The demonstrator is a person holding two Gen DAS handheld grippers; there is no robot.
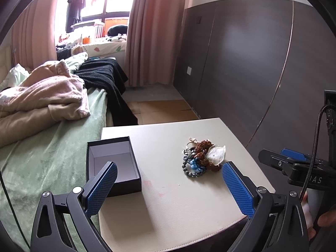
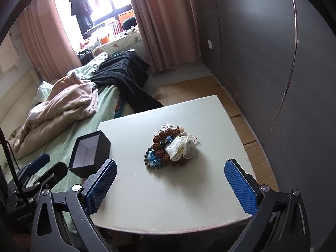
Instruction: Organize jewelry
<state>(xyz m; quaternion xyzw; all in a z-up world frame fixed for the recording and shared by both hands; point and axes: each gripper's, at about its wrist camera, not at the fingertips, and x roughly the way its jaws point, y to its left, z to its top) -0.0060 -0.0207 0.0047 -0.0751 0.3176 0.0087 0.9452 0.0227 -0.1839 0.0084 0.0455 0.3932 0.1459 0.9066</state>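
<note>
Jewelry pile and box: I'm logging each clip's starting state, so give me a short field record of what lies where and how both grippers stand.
surface: pale table beside a bed
jewelry: one tangled pile near the table's middle, brown beads, dark bead strands, something blue, a whitish pouch
box: black box, open, pale inside, looks empty, at the table's bed-side edge
pile vs box: apart, not touching
left gripper: open, holding nothing
right gripper: open, holding nothing, facing the pile
</note>
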